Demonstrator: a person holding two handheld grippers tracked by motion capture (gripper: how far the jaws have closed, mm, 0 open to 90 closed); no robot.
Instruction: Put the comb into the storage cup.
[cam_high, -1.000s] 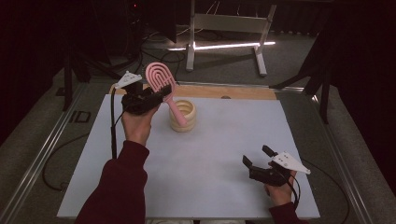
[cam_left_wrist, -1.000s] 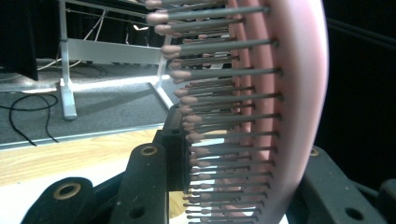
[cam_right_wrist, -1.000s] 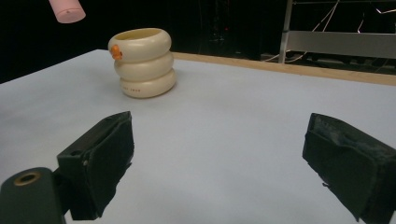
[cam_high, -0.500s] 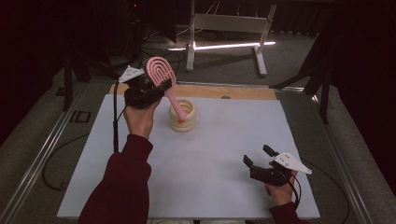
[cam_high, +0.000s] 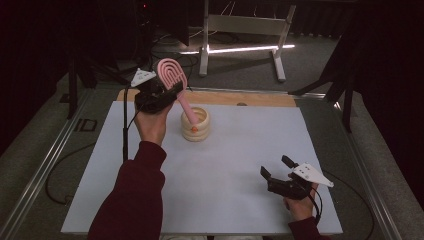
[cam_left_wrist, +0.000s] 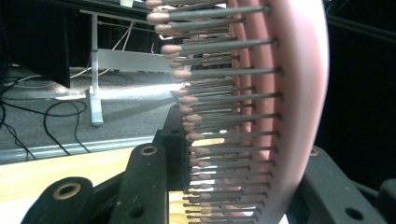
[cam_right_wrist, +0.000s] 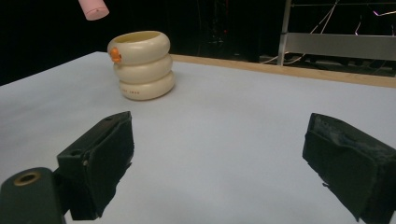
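A pink plastic hairbrush with an oval, slotted head and grey, pink-tipped bristles (cam_high: 172, 75) is held aloft in the left tool (cam_high: 159, 95), its handle slanting down over a cream, three-ringed holder with an orange mark (cam_high: 195, 125), which stands upright at the table's far middle.

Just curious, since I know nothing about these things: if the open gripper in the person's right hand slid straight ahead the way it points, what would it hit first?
Probably nothing soon: ahead of the right gripper lies bare table. The cream ringed holder sits left of that line.
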